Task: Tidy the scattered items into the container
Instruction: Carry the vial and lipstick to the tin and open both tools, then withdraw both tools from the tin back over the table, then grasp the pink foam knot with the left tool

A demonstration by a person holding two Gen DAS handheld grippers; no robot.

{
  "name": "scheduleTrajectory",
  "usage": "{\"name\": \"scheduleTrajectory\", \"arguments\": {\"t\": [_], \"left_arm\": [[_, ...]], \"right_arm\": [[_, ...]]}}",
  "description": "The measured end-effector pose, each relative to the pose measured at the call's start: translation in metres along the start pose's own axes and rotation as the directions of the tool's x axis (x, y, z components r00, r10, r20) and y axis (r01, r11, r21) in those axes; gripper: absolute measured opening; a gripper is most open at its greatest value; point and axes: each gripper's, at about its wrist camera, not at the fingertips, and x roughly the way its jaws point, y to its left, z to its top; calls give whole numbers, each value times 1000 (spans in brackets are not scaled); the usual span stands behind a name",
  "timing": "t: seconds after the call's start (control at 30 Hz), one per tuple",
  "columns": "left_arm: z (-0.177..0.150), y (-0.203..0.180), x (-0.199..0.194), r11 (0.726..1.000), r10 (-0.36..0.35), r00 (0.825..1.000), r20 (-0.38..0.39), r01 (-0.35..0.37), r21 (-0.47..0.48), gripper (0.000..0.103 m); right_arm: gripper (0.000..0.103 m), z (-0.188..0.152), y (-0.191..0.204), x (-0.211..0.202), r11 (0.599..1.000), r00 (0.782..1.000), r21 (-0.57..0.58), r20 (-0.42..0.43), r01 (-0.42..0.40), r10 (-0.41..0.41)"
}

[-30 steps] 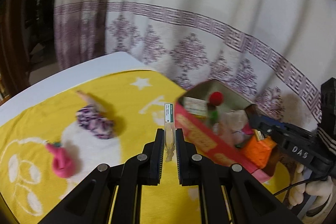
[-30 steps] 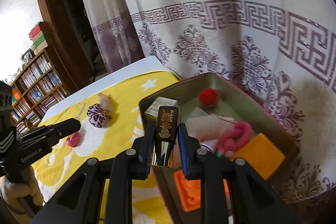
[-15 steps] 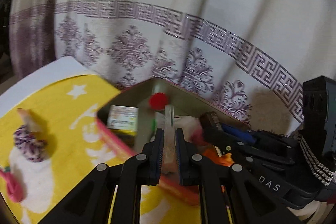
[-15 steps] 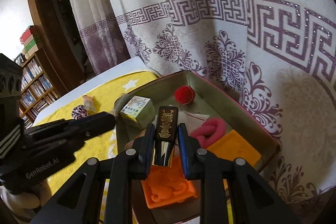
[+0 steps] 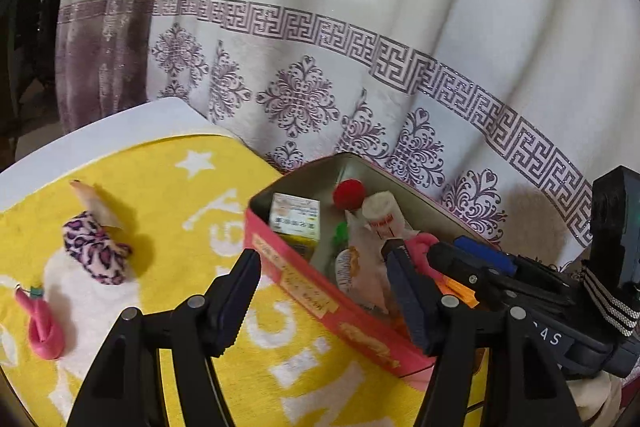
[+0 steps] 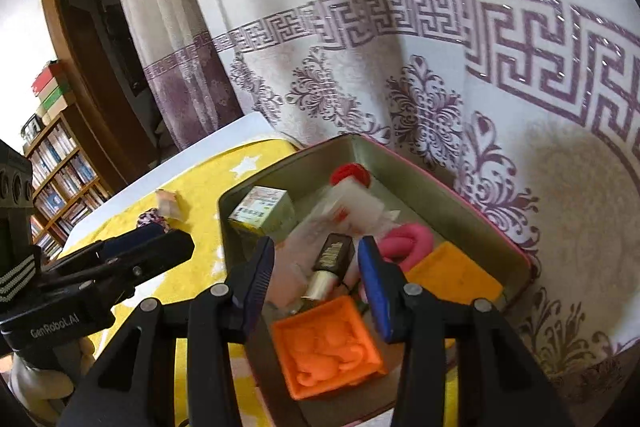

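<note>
Left wrist view takes in the yellow towel (image 5: 168, 195) that covers the table, with the red tin (image 5: 340, 311) lying from the centre toward 4 o'clock. The left gripper (image 5: 322, 291) hangs with its jaws spread wide and empty, straddling the tin's near wall. At 3 o'clock the right gripper (image 5: 472, 267) reaches in over the tin; in its own view the right gripper (image 6: 316, 275) is likewise spread wide and holds nothing, with a dark gold-capped bottle (image 6: 330, 263) lying free in the tin between its fingers.

Three items lie outside the tin, at 9 o'clock on the towel: a leopard-print scrunchie (image 5: 96, 251), a pale wrapped piece (image 5: 94, 205) just beyond it, and a pink tied balloon (image 5: 40, 323) nearest the edge.

The main risk appears to be the crowding: both tools sit close over the tin, so a hasty withdrawal could knock them together or catch the near wall and drag the tin across the loose towel. The tin also looks heaped, so the small box (image 5: 294, 219) or the red pompom (image 5: 349, 193) could be nudged out.
</note>
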Motion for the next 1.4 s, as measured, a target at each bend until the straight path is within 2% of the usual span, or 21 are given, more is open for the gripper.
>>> {"name": "scheduleTrajectory", "arguments": {"t": [0.3, 0.57, 0.7, 0.9, 1.13, 1.4], "left_arm": [[-12, 19, -20, 997, 74, 997, 6, -74, -11, 67], [-21, 62, -57, 985, 156, 987, 33, -154, -79, 67], [-34, 98, -76, 965, 221, 975, 16, -216, -152, 67], [-54, 154, -110, 916, 312, 950, 14, -296, -272, 67], [-66, 187, -118, 885, 336, 942, -4, -317, -340, 67], [-69, 189, -89, 896, 323, 944, -71, -329, -300, 67]], "right_arm": [[47, -2, 28, -3, 999, 1000, -37, 4, -26, 26], [47, -4, 62, 2, 993, 997, -82, -5, -81, 81], [47, -9, 92, 14, 983, 990, -120, -36, -139, 135], [47, -18, 129, 30, 964, 978, -172, -92, -203, 190], [47, -23, 151, 45, 956, 971, -194, -133, -222, 198], [47, -22, 166, 58, 949, 964, -198, -154, -244, 216]]}}
